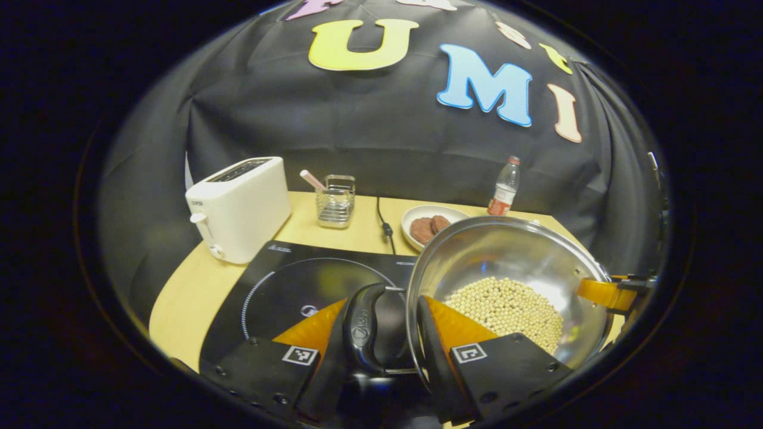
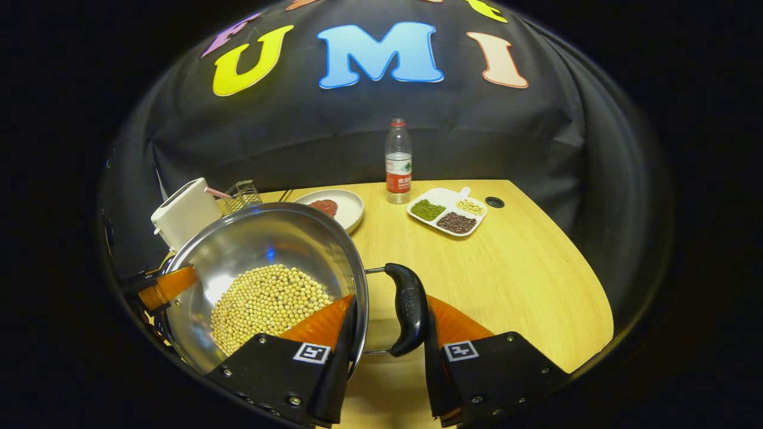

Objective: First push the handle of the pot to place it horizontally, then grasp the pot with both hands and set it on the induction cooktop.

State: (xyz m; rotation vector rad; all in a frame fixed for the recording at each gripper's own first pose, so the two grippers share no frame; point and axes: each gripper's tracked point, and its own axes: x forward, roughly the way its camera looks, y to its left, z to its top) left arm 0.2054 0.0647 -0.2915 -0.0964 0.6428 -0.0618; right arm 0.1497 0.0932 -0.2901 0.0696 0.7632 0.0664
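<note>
Both grippers clamped on the pot's two handles, pot up in the air and tilted

Left gripper (image 1: 381, 351) has its fingers closed on one black loop handle (image 1: 363, 325) of the round shiny steel pot (image 1: 506, 250); right gripper (image 2: 387, 351) pinches the rim and the other black handle (image 2: 408, 310). Pot sits between them, partly over the black glass induction cooktop (image 1: 286, 286), with a pile of pale soybeans (image 2: 268, 307) inside, so I'd guess it's fairly heavy, rigid, slick steel, and the load will slide if tipped; handles are the safe hold. Count: one pot, two handles, one cooktop, one white toaster (image 1: 241, 205), one wire basket (image 1: 337, 202), one clear plastic bottle (image 2: 398, 161), one plate of reddish patties (image 1: 429, 229), one white divided tray (image 2: 447, 214) on the wooden table (image 2: 524, 280).
</note>
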